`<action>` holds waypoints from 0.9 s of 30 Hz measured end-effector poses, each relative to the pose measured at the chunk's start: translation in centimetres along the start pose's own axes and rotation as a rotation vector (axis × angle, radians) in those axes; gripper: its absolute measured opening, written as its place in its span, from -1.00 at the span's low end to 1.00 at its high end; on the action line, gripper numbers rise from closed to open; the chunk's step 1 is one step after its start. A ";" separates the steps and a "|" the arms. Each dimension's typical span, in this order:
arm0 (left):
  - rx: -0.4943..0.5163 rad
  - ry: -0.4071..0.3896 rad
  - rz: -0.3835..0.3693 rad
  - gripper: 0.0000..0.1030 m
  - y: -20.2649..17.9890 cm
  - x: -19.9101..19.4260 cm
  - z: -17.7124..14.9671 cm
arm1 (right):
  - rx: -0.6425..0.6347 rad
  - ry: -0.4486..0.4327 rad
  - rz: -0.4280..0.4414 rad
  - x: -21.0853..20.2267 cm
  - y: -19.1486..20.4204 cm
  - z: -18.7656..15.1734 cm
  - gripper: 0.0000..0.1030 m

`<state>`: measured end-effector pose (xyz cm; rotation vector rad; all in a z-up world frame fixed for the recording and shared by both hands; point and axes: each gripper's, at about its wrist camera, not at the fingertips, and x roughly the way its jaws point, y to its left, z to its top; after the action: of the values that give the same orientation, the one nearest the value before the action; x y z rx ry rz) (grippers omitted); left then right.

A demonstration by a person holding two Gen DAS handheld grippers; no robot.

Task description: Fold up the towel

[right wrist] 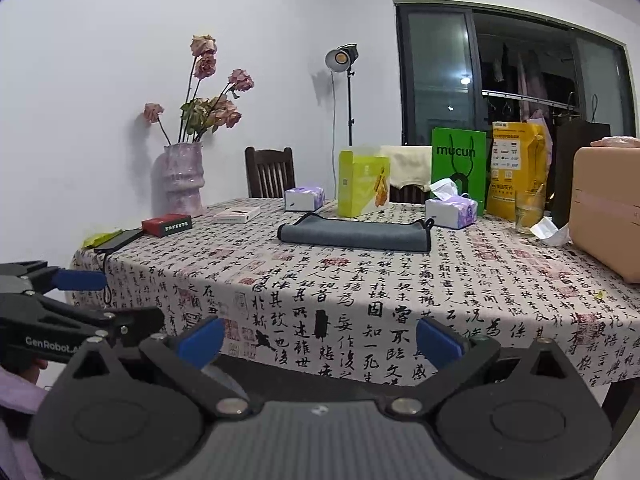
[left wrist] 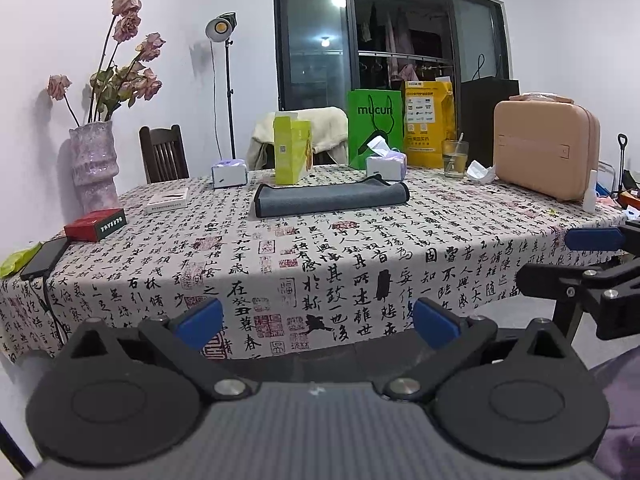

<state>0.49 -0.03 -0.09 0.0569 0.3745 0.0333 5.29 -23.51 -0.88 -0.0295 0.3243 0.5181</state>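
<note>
A grey towel (left wrist: 330, 199) lies folded into a long flat strip near the far middle of the table; it also shows in the right wrist view (right wrist: 354, 233). My left gripper (left wrist: 318, 322) is open and empty, held in front of the table's near edge, well short of the towel. My right gripper (right wrist: 320, 340) is open and empty too, also off the near edge. Each gripper shows from the side in the other's view, the right one (left wrist: 592, 240) and the left one (right wrist: 80, 280).
The table (left wrist: 360, 264) has a calligraphy-print cloth. Behind the towel stand a yellow-green box (left wrist: 292, 150), tissue packs (left wrist: 386, 164), a green bag (left wrist: 374, 120), a glass (left wrist: 454, 158) and a pink case (left wrist: 546, 152). At left are a vase (left wrist: 94, 164), red box (left wrist: 95, 224) and phone (left wrist: 44, 258).
</note>
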 end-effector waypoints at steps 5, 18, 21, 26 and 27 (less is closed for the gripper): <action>0.005 -0.008 0.004 1.00 -0.2 -0.1 0.0 | 0.003 -0.002 -0.001 0.1 0.0 0.0 1.00; 0.007 -0.010 0.003 1.00 -0.3 -0.1 0.0 | 0.021 0.003 -0.001 0.1 -0.3 -0.3 1.00; 0.006 -0.009 0.003 1.00 -0.3 -0.1 0.0 | 0.021 0.004 0.000 0.1 -0.3 -0.3 1.00; 0.007 -0.009 0.002 1.00 -0.3 -0.1 0.0 | 0.026 0.008 0.005 0.2 -0.3 -0.4 1.00; 0.007 -0.009 0.002 1.00 -0.3 -0.1 0.0 | 0.027 0.008 0.006 0.2 -0.4 -0.4 1.00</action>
<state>0.45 -0.38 -0.09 0.0648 0.3653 0.0337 5.51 -23.79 -1.31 -0.0042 0.3393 0.5191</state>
